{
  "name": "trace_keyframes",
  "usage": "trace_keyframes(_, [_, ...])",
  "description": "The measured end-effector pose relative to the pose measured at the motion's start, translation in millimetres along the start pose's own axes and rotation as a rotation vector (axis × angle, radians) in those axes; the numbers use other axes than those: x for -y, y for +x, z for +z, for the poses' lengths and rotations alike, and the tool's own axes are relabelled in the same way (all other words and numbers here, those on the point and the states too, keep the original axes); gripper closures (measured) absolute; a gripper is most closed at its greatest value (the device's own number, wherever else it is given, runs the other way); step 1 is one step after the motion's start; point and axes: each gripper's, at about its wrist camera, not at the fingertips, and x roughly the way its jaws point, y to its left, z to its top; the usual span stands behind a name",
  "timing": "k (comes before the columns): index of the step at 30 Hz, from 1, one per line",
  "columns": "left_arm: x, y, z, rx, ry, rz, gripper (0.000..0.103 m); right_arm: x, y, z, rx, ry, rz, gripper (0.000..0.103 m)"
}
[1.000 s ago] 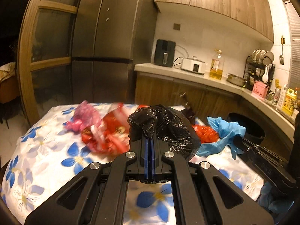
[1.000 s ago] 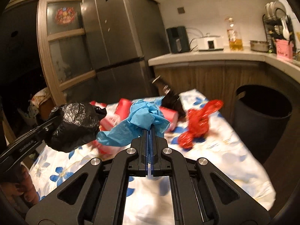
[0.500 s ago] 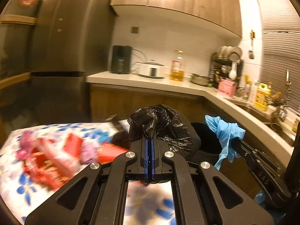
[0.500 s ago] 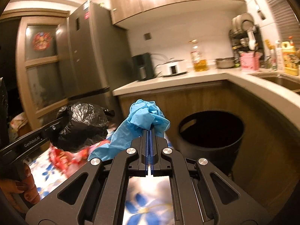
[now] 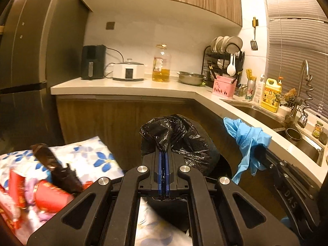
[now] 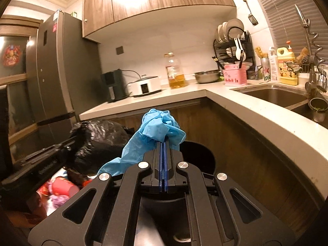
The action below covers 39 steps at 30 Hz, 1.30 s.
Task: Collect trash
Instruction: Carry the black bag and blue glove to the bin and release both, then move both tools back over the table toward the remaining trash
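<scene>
My left gripper [image 5: 163, 153] is shut on a crumpled black plastic bag [image 5: 180, 137] and holds it in the air over the black trash bin [image 5: 224, 167]. My right gripper [image 6: 163, 143] is shut on a crumpled blue glove [image 6: 157, 127] and holds it above the same bin [image 6: 199, 157]. The glove also shows in the left wrist view [image 5: 246, 141], to the right of the bag. The bag also shows in the right wrist view [image 6: 98, 141], to the left of the glove.
A table with a floral cloth [image 5: 90, 157] carries red wrappers [image 5: 49, 194] and a dark brown wrapper [image 5: 55, 166] at the left. A wooden counter [image 5: 133, 88] with appliances, a sink [image 6: 276, 96] and a fridge [image 5: 24, 71] surround the bin.
Both grippers have swung right, away from the table and toward the bin by the counter, each still holding its piece of trash.
</scene>
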Motion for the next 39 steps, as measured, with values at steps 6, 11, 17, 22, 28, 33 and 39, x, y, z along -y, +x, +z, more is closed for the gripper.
trace_keyframes(6, [10,30,-3,-0.029,-0.009,-0.013,0.101,15,23,3,-0.023,-0.003,-0.007,0.102])
trace_keyframes(11, [12,46,-6,-0.052,-0.011,-0.01,0.1,21,41,2,-0.046,-0.008,-0.002,0.101])
trace_keyframes(17, [15,58,-9,-0.058,0.004,-0.008,0.1,25,53,-1,-0.061,-0.008,0.001,0.101])
trace_keyframes(22, [13,65,-12,-0.072,0.003,-0.004,0.09,29,63,-1,-0.082,-0.008,-0.001,0.097])
trace_keyframes(28, [9,67,-16,-0.075,0.002,0.016,0.059,34,65,-2,-0.083,0.004,-0.009,0.065])
trace_keyframes(33, [0,61,-19,-0.07,-0.026,0.05,0.04,36,61,-4,-0.089,0.015,-0.024,0.052])
trace_keyframes(39, [-11,47,-26,-0.07,-0.054,0.105,0.025,29,51,-10,-0.095,-0.003,-0.038,0.034])
